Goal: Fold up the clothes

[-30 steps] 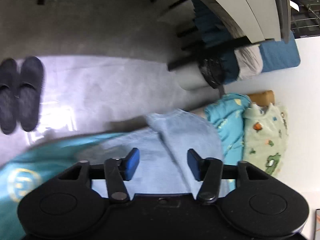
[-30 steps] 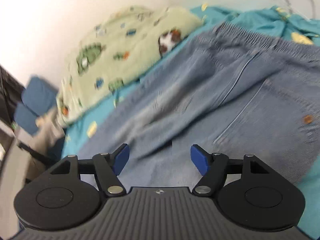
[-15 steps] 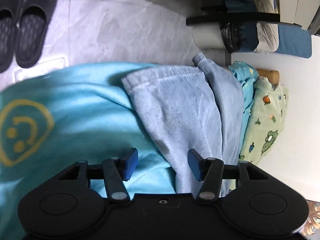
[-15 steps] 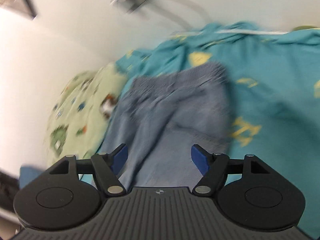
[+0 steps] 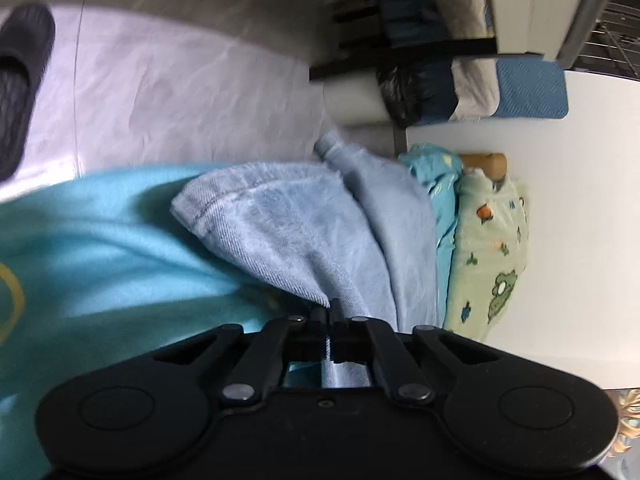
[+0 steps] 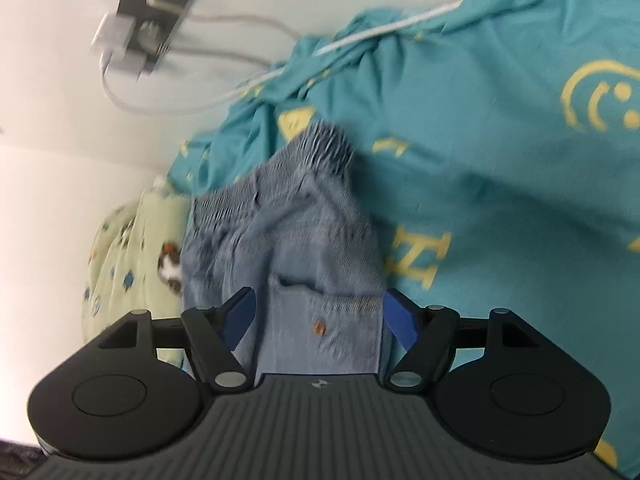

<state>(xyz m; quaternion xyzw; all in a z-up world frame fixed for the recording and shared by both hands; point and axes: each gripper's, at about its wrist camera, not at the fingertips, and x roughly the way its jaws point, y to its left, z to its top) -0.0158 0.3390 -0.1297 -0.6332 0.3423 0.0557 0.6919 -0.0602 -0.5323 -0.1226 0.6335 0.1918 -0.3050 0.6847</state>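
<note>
Light blue jeans (image 5: 288,232) lie on a teal bedsheet (image 5: 100,248) printed with yellow smileys. Their leg ends reach the bed's edge in the left wrist view. My left gripper (image 5: 330,314) sits low over a leg, its jaws closing tight on a fold of denim that shows between the fingers. In the right wrist view the jeans (image 6: 304,232) run away from me, gathered waistband at the far end. My right gripper (image 6: 320,316) hovers open over them. The denim with its small copper rivet lies between the blue pads (image 6: 240,316), which do not press on it.
A pale green cartoon-print pillow (image 5: 492,248) (image 6: 128,248) lies against the white wall beside the jeans. A wall socket with a charger (image 6: 148,36) and a white cable (image 6: 380,28) hang above the sheet (image 6: 480,160). A dark slipper (image 5: 20,80) stands on the floor beyond the bed's edge.
My left gripper came down onto the jeans' leg and went from open to shut on the denim. My right gripper rolled and swung along the jeans toward the waistband, staying open.
</note>
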